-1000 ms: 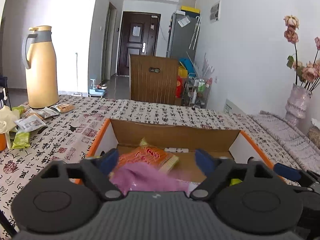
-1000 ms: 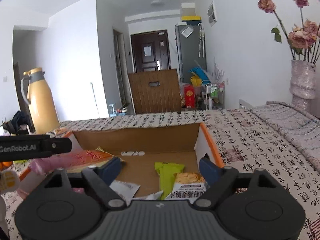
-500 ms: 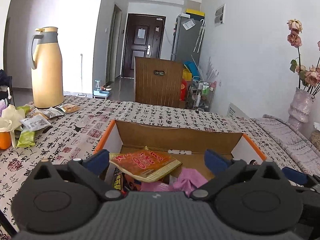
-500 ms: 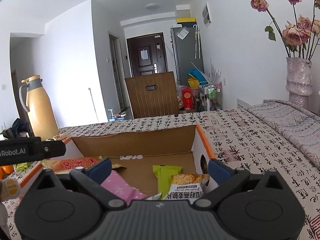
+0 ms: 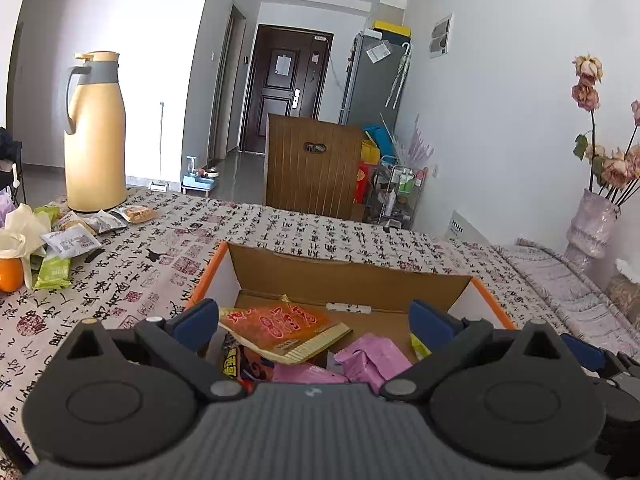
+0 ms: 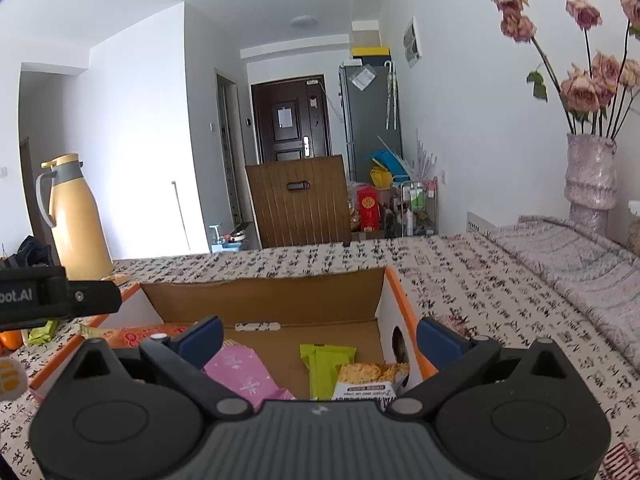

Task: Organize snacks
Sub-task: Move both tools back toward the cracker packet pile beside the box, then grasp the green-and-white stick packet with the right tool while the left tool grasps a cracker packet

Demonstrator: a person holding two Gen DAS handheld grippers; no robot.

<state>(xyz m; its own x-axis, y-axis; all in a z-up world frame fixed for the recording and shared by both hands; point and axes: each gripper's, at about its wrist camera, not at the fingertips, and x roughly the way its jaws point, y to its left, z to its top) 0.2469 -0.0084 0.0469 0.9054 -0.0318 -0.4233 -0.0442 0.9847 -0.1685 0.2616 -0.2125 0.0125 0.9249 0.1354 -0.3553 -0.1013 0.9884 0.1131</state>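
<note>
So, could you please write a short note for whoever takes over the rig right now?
Left gripper: open, empty, over the box.
Right gripper: open, empty, over the same box.
Done: in the box lie an orange packet, pink packets, a green packet and a chips packet.
Left: loose snacks on the table near the yellow jug.

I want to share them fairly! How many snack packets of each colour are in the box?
Orange packet: 1
Pink packet: 1
Green packet: 1
White packet: 1
Dark packet: 1
Total showing in the box: 5
</note>
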